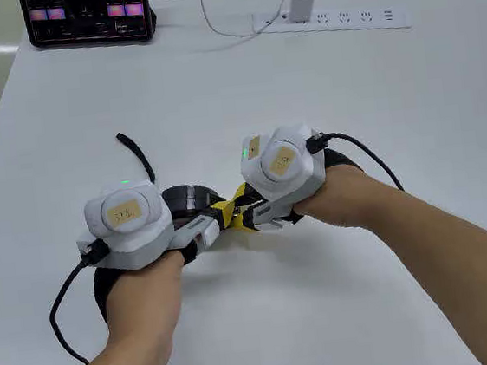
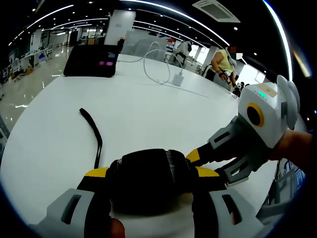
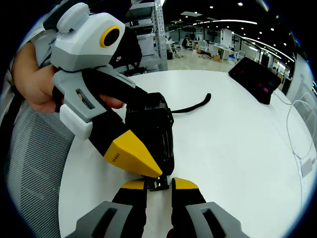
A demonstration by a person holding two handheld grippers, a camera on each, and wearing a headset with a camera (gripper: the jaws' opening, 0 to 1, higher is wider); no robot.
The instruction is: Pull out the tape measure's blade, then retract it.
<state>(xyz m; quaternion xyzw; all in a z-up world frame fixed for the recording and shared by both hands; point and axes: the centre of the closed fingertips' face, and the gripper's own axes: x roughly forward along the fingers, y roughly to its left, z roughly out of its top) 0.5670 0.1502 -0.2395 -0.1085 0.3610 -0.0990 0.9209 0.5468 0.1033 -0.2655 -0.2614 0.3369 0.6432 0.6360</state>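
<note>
Tape measure is sitting right between the jaws of the left tool, which are clamped on either side of the black case, so that one's got a solid hold. The right tool is nose to nose with it, jaws pinched nearly together on a small bit at the case's mouth. It looks like the blade's end hook, though it's tiny, so don't quote me.

No blade showing out of the case, so I'd say this is the very start of the pull-out. Next move probably needs the right tool to draw straight away from the left one while the left keeps the case planted.

Both hands are low over the desk, forearms angling in toward each other. The case's loose strap trails off beyond the left tool.
</note>
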